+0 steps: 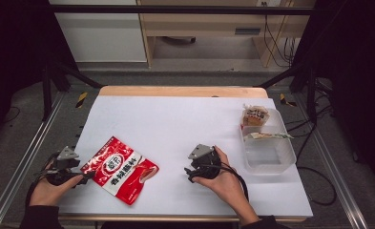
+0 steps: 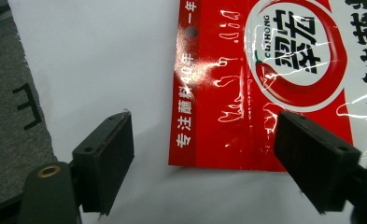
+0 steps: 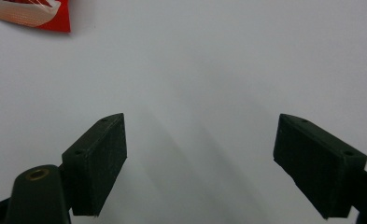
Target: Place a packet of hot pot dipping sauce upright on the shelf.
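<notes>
A red and white snack pouch [image 1: 120, 169] with printed characters lies flat on the white table [image 1: 175, 124], front left. My left gripper [image 1: 86, 178] sits at the pouch's left edge, held low over the table. In the left gripper view its jaws stand apart [image 2: 204, 128], with the pouch's bottom edge [image 2: 265, 93] between them and neither pad pressing on it. My right gripper [image 1: 191, 172] rests in a hand near the table's front centre. It stands open [image 3: 202, 126] over bare table with nothing between its jaws. A corner of the pouch [image 3: 41, 14] shows far off.
A clear plastic tub [image 1: 271, 160] stands at the right side of the table. A small orange snack packet [image 1: 255, 116] leans at its far end and a flat packet [image 1: 268, 136] lies across its rim. The table's left edge and grey floor [image 2: 8, 93] lie close to my left gripper.
</notes>
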`<state>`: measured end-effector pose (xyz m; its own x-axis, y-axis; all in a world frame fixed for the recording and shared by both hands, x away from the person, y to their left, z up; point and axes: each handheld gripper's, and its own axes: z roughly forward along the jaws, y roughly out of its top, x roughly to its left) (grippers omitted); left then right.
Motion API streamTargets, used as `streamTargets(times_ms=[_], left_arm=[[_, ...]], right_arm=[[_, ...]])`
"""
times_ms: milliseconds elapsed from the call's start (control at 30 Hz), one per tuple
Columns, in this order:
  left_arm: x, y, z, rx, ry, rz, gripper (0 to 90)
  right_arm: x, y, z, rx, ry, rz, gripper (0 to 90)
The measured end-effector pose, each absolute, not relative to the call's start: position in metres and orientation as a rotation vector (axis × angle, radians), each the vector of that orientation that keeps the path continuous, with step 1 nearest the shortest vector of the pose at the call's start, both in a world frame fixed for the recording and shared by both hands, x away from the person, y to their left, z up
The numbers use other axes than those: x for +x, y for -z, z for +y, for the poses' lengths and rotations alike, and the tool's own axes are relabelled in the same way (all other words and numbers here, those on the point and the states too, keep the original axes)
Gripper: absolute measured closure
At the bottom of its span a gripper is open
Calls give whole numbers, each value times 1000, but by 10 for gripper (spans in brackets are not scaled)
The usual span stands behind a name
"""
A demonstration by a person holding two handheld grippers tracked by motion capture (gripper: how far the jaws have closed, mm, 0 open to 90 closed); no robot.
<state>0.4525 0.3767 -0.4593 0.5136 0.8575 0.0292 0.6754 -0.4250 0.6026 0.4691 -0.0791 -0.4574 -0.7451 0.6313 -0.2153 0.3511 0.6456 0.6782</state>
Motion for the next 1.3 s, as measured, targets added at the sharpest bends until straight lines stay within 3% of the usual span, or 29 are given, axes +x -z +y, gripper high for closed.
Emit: streamTargets(times_ms=[1100, 1200, 1300], left_arm=[[451, 446, 367, 2241, -306, 1235, 584], [453, 447, 365, 2257, -314, 1253, 639], [457, 446, 363, 2304, -341, 1280, 747]], right_arm=[[468, 461, -76, 754, -837, 2462, 179], [468, 461, -76, 753, -832, 2461, 180], [468, 462, -76, 749, -832, 2460, 181]])
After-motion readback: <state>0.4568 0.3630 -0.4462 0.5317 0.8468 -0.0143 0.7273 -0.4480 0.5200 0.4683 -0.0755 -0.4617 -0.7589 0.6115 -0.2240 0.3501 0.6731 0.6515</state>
